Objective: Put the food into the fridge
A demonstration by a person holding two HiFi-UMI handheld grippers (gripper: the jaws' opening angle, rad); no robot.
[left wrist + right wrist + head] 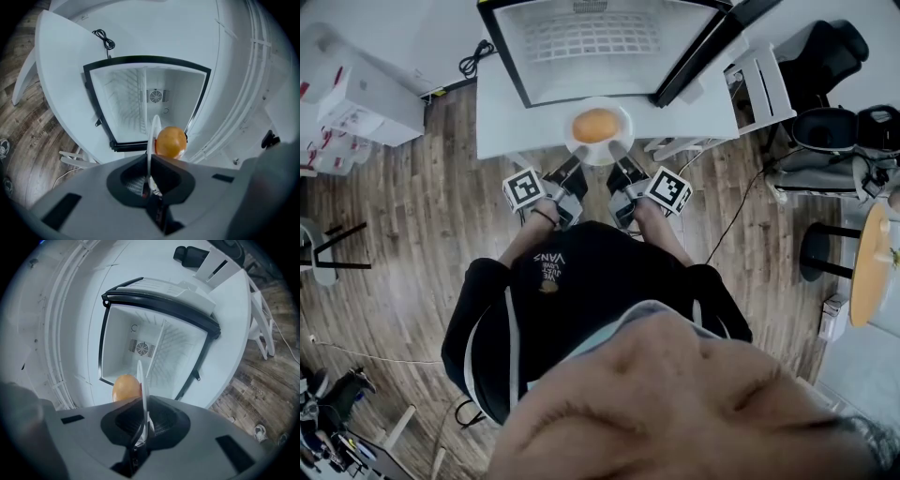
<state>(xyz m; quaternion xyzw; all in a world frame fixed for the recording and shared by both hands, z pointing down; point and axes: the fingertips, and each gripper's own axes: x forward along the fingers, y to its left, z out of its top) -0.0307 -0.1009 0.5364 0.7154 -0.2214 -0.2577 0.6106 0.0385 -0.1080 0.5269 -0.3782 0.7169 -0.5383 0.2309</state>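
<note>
A white plate (598,148) carries a round orange food item (595,124) and is held level between both grippers, just in front of the open white fridge (609,47). My left gripper (573,169) is shut on the plate's near-left rim and my right gripper (622,169) on its near-right rim. The left gripper view has the plate (153,136) edge-on in the left gripper (149,180), with the food (171,142) to its right and the bare fridge interior (140,103) behind. In the right gripper view the plate (142,387) stands in the right gripper (142,432), the food (125,387) to its left.
The fridge sits on a white table (511,117) with its black-framed door (712,42) swung open to the right. A black cable (473,61) lies at the table's far left. White boxes (356,98) stand left; a white chair (759,84), black seats (839,131) and a round wooden table (872,267) stand right.
</note>
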